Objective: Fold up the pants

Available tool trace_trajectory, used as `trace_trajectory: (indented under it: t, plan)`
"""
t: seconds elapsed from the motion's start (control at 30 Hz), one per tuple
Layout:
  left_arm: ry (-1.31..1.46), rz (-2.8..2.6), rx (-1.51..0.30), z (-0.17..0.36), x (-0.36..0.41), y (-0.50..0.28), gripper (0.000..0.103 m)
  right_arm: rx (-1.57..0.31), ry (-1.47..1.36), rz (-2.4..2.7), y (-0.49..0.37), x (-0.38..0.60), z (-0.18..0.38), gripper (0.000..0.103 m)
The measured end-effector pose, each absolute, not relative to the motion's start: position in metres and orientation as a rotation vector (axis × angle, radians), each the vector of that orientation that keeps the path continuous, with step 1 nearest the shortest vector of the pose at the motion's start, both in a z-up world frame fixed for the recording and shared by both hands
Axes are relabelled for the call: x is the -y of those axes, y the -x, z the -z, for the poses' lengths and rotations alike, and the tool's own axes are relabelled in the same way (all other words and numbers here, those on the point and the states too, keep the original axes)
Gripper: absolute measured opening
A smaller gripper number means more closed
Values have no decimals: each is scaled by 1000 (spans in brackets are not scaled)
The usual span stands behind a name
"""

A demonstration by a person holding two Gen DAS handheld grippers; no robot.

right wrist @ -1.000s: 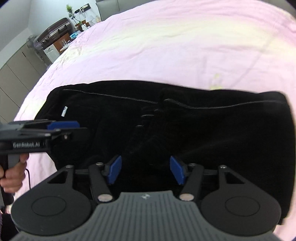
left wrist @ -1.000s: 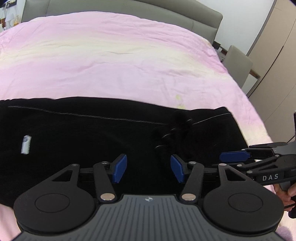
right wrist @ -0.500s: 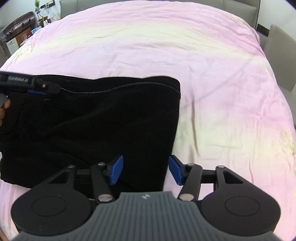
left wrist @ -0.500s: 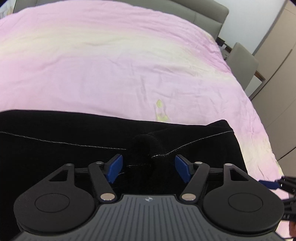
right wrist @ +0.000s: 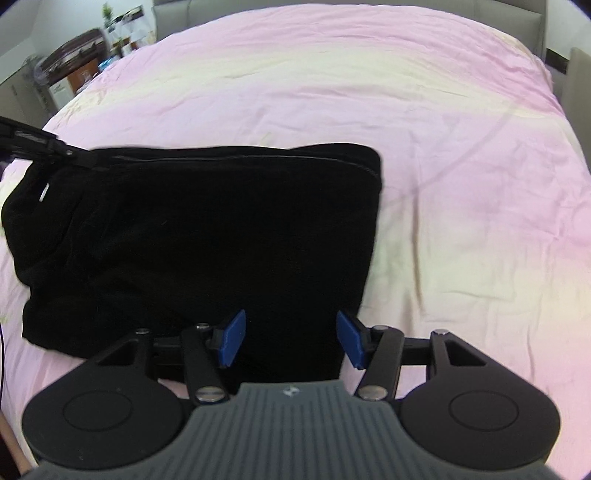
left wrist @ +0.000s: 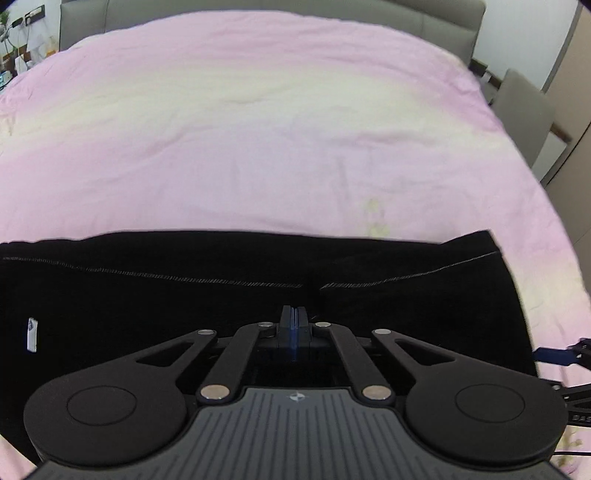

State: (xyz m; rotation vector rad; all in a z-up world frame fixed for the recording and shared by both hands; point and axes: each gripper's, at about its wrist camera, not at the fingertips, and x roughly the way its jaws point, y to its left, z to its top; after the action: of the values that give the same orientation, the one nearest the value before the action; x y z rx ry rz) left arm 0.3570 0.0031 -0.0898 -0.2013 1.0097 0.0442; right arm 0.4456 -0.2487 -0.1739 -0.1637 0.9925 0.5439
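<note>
Left gripper (left wrist: 294,317) has its blue pads pressed together over the near part of the black pants (left wrist: 184,314); whether any cloth is pinched between them I cannot tell, since black fabric hides the tips. Right gripper (right wrist: 291,341) stands wide open, its fingers straddling the near right corner of the pants without touching them visibly.

The pants lie on the pink duvet (right wrist: 461,184) as a thick folded block, with a stitched seam (left wrist: 184,277) running across the far edge and a small white tag (left wrist: 32,334) at the left side.

If the left pads have caught only the top layer, a lift would likely peel that layer off and undo the fold. The right gripper, closing where it hangs now, may grab duvet along with the corner and drag the bedding. The soft bed gives little to push against, so layers could slide askew.

Beyond stand a grey headboard (left wrist: 258,11) and a grey chair (left wrist: 524,99).
</note>
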Motion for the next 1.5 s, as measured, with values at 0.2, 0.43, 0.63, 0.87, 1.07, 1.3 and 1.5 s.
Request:
trace_trajectory:
  t: [0.2, 0.43, 0.63, 0.87, 1.07, 1.3, 1.5]
  plan:
    - [377, 5, -1016, 124, -23, -349, 2, -1035, 205, -530, -443, 243, 206, 50]
    - [303, 130, -982, 97, -3, -326, 61, -1037, 180, -554, -440, 250, 199, 50]
    - [307, 144, -1021, 108, 4, -322, 69, -1027, 239, -562, -431, 249, 192, 50]
    - [367, 82, -1032, 125, 14, -328, 30, -1038, 228, -538, -428, 246, 189, 51]
    - [342, 107, -973, 100, 18, -315, 14, -1039, 226, -542, -434, 245, 187, 51]
    - [385, 158, -1019, 73, 9, -307, 10, -1035, 203, -557, -438, 251, 186, 49]
    - [311, 85, -1141, 116, 5, -313, 9, -1008, 143, -562, -437, 259, 174, 48]
